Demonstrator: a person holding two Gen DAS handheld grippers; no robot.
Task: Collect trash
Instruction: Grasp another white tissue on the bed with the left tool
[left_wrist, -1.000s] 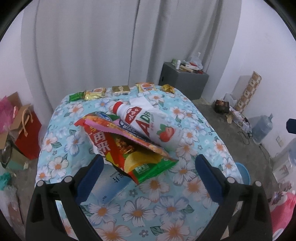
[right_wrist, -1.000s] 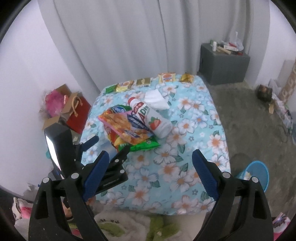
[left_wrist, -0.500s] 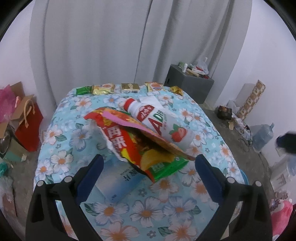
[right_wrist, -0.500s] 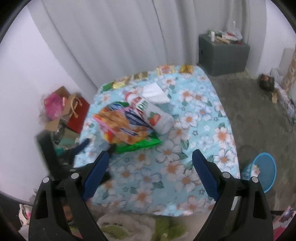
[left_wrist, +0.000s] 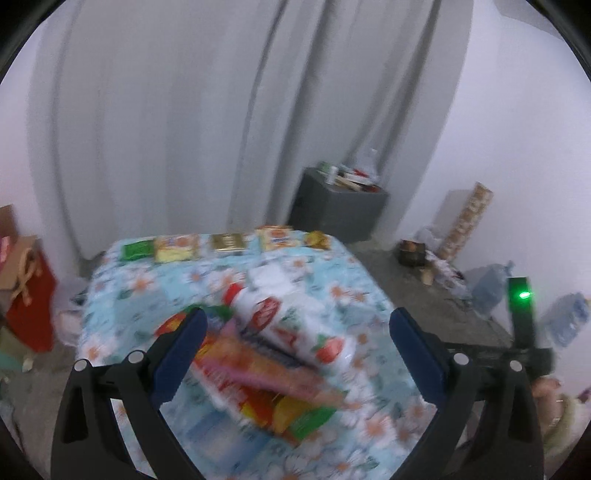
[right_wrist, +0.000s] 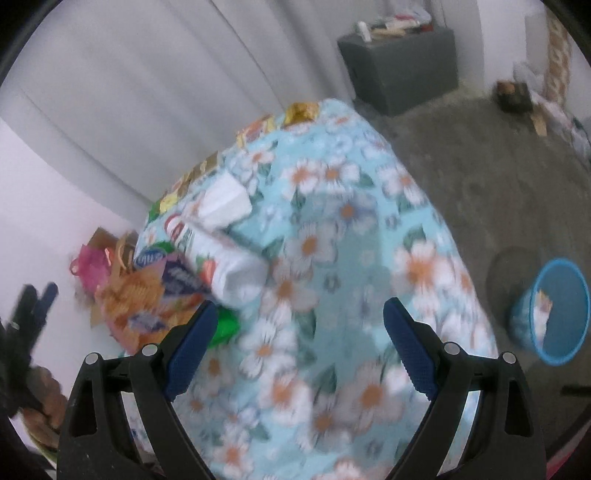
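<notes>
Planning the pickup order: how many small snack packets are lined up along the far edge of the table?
5, in a row in the left wrist view: green packet far left, yellow packet, gold packet mid-row, orange-yellow packet, small gold wrapper far right. Motion blur could hide more.

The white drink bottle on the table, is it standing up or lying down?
Lying down. The white drink bottle rests on its side on the floral table, red cap end toward the curtain, beside the snack bags.

Lived-in room of home: grey curtain (left_wrist: 207, 122) across back wall, floral-cloth table (right_wrist: 369, 229), dark cabinet (left_wrist: 338, 208) piled with clutter, gift bags (left_wrist: 27, 295) on bare concrete floor (right_wrist: 491, 177), blue wastebasket (right_wrist: 554, 314).
</notes>
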